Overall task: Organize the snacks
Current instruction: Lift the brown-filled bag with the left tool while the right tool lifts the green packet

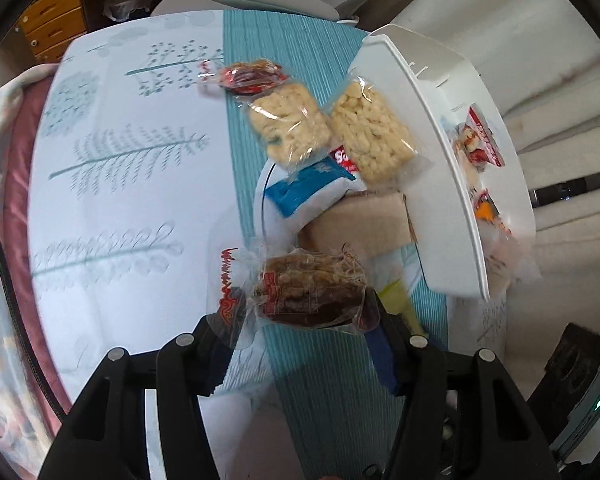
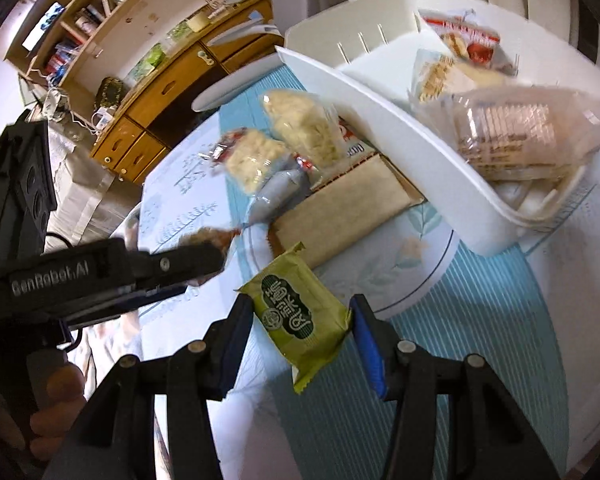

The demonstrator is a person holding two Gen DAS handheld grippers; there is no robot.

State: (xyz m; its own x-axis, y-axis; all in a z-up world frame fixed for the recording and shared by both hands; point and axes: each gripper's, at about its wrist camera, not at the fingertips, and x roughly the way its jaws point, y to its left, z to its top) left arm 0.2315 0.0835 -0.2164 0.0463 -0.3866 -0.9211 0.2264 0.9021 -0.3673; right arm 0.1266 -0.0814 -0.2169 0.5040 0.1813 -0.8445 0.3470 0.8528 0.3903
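The left hand-held gripper (image 1: 300, 316) is clamped on a clear-wrapped brown snack cake (image 1: 310, 290) with red print on its wrapper, the blue pads pressing its two ends so that it hangs above the surface (image 1: 120, 184), which is covered by a pale cloth printed with leafy sprigs and crossed by a teal striped runner (image 1: 256, 60). The right hand-held gripper (image 2: 302, 320) is clamped on a green foil-wrapped pastry packet (image 2: 300, 316) with a round emblem and dark characters, held tilted between its blue pads above the same cloth. Beyond the brown cake lies a loose pile of snacks: two clear packs of pale puffed-rice bars (image 1: 324, 124) side by side, a small red-and-clear packet (image 1: 248, 74) just behind them, a blue-and-white pouch (image 1: 308, 192) partly under the bars, and a tan flat package (image 1: 360, 220) touching the pouch. A white plastic basket (image 1: 432, 168) stands just beside the pile, at the right edge of the surface, and from the right wrist view it holds several wrapped snacks, among them a clear pack of wafers (image 2: 508, 136) and a red-and-white packet (image 2: 464, 40). In that same view the left device (image 2: 100, 276) reaches in from the left, with a person's fingers (image 2: 60, 408) wrapped round its handle below. A wooden cabinet with drawers (image 2: 156, 112) and open shelves (image 2: 72, 28) stands beyond the surface.
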